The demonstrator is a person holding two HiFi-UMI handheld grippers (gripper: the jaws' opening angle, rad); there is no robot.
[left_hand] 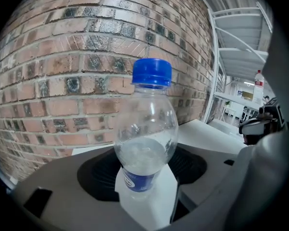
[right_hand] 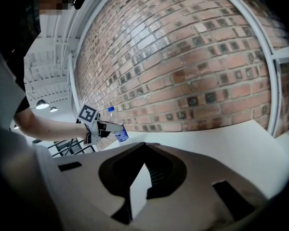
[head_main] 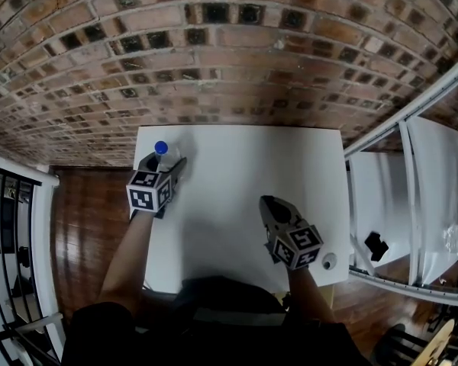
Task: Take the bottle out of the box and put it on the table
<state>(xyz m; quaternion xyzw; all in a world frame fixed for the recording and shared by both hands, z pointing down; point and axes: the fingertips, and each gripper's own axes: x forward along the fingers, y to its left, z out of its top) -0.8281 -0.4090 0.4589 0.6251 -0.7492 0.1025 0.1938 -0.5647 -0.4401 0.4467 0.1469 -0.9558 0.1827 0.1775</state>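
A clear plastic bottle (head_main: 166,157) with a blue cap and blue label stands upright at the far left corner of the white table (head_main: 252,166). My left gripper (head_main: 165,165) sits around its lower part. In the left gripper view the bottle (left_hand: 147,129) fills the middle, and a strip of white table shows on each side of its base between the jaws, so my left gripper (left_hand: 147,198) is open. The right gripper (head_main: 269,202) rests low over the table's near right, shut and empty, with its tips meeting (right_hand: 144,146). The right gripper view shows the bottle (right_hand: 116,129) far off. No box is in view.
A brick wall (head_main: 214,59) runs right behind the table's far edge. White metal shelving (head_main: 412,189) stands to the right. A small round object (head_main: 329,261) lies at the table's near right corner. A black railing (head_main: 8,227) and wooden floor are at the left.
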